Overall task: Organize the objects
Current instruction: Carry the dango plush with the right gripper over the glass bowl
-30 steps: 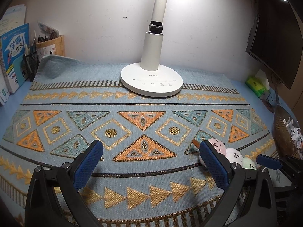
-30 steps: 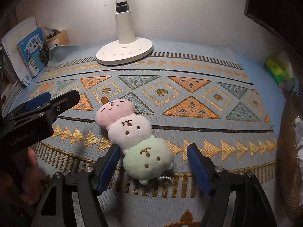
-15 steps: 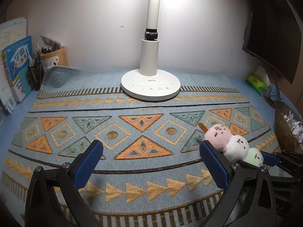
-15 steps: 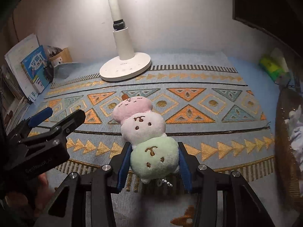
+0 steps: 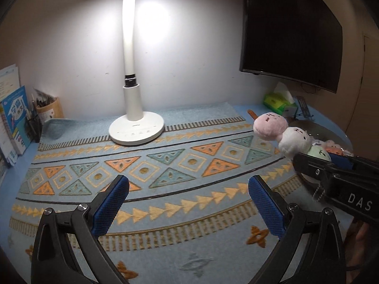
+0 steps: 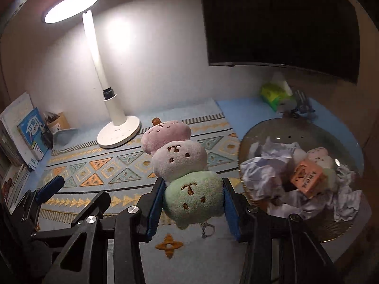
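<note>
I've got the plush dango skewer [image 6: 176, 165] clamped at its green end in my right gripper [image 6: 193, 203], jaws narrow on the soft ball. It's off the woven patterned mat [image 5: 165, 165], near the tabletop's right edge beside the round basket [image 6: 331, 227]. Its long axis runs away from me: green, white, pink, brown stick tip toward the back wall. Fuzzy, rounded balls with stitched faces. My left gripper [image 5: 188, 198] hangs with jaws wide, nothing between them.
</note>
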The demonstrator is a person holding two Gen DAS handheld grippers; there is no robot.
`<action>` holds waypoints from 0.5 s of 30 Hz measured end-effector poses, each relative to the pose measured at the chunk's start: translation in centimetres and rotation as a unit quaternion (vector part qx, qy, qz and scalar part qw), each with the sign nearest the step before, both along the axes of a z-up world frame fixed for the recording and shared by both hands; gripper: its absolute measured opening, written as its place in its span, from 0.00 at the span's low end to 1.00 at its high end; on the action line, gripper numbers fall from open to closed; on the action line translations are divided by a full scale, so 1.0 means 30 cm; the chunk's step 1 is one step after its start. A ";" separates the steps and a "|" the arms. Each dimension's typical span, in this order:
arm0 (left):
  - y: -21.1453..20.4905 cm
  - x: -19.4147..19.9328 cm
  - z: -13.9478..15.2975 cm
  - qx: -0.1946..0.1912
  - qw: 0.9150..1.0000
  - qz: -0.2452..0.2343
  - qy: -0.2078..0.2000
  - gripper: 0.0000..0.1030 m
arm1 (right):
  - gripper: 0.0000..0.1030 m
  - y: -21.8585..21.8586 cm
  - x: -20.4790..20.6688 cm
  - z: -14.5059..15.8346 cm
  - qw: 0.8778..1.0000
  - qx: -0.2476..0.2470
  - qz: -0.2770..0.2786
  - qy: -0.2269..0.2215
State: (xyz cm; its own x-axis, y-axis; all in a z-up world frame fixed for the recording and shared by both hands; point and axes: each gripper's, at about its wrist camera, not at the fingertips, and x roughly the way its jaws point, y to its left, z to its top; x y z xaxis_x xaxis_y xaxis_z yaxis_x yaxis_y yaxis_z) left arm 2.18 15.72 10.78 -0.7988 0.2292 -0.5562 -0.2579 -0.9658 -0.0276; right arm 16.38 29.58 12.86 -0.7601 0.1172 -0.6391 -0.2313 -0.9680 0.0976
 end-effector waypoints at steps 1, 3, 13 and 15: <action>0.024 0.011 0.003 -0.002 1.000 -0.007 0.003 0.98 | 0.44 0.028 0.017 0.007 1.000 0.002 -0.012 0.002; 0.071 0.029 0.003 -0.010 1.000 -0.024 0.008 0.98 | 0.44 0.085 0.049 0.015 0.999 0.004 -0.036 0.005; 0.097 0.048 -0.035 -0.034 0.999 -0.026 0.005 0.99 | 0.44 0.362 0.159 0.015 0.986 -0.024 -0.167 0.011; 0.056 0.036 -0.044 -0.030 1.000 -0.008 -0.003 0.99 | 0.44 0.413 0.162 0.016 0.982 -0.031 -0.185 0.011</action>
